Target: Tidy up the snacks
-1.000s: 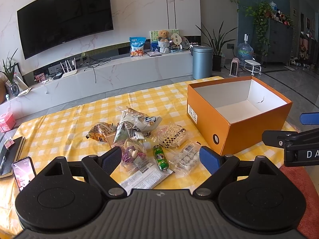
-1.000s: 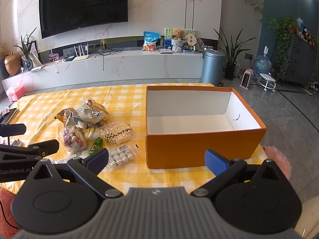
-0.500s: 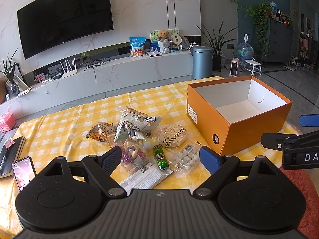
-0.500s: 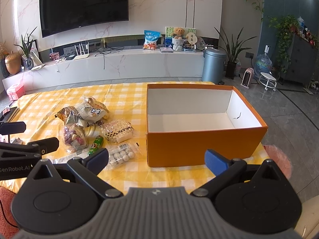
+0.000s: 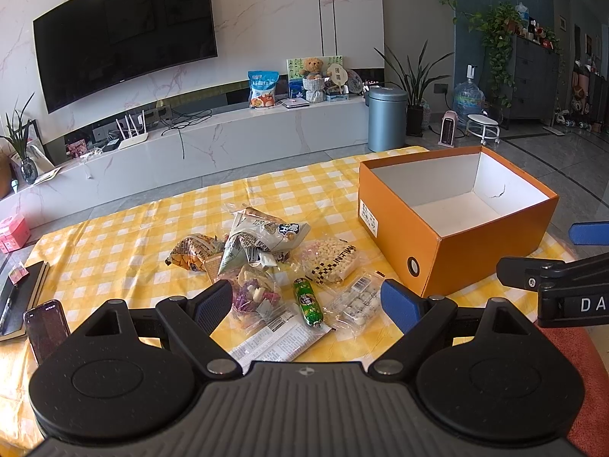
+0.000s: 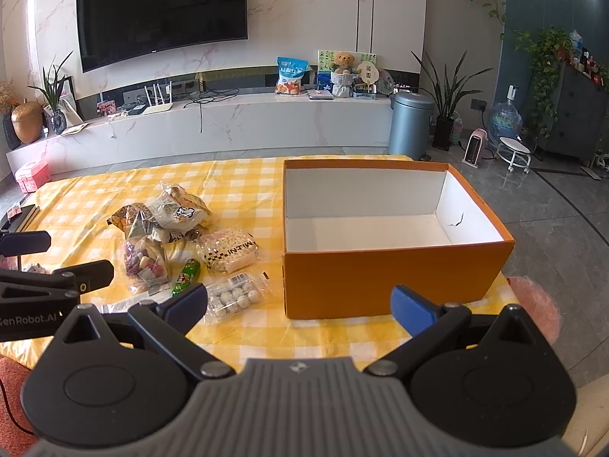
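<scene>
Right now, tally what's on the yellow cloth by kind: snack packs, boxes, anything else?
Snack packs: 7 visible in the pile, though overlaps may hide more
Orange box: 1, with nothing visible inside
Phone: 1
Notebook: 1
Total: 10
</scene>
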`<state>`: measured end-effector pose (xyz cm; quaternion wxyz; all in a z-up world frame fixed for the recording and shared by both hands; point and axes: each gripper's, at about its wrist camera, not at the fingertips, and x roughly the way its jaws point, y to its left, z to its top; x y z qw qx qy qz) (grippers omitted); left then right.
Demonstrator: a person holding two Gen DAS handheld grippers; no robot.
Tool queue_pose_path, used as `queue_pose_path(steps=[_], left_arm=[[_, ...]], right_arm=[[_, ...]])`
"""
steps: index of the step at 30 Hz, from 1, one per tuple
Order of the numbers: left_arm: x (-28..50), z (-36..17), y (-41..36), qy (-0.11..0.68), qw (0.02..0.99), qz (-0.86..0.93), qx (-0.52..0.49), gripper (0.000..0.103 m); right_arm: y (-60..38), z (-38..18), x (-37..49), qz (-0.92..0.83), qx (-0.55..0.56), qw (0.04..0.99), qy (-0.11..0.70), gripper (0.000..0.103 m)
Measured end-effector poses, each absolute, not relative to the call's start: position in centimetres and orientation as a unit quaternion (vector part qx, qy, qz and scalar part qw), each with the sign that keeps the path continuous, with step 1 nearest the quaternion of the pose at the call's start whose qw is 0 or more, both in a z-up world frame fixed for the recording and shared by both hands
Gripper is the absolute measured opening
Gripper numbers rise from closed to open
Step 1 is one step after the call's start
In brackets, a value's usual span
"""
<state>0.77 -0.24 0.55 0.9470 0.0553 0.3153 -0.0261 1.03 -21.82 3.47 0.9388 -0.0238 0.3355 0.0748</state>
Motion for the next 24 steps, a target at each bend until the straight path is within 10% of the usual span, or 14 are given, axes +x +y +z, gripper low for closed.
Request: queue_pose_path(steps=[16, 24], left_arm=[[0.8, -2.2, 2.7, 0.304, 0.951, -0.033, 0.035, 0.103], [2.9, -2.9, 5.6, 0.319, 0.947, -0.028, -0.03, 0.084]], right_arm=[[-21.9, 0.0, 2.5, 0.115, 0.0, 0.942, 0.314, 0.099], [-18.7, -0.8, 4.0, 0.181, -0.025, 0.939, 0.29, 0.068]])
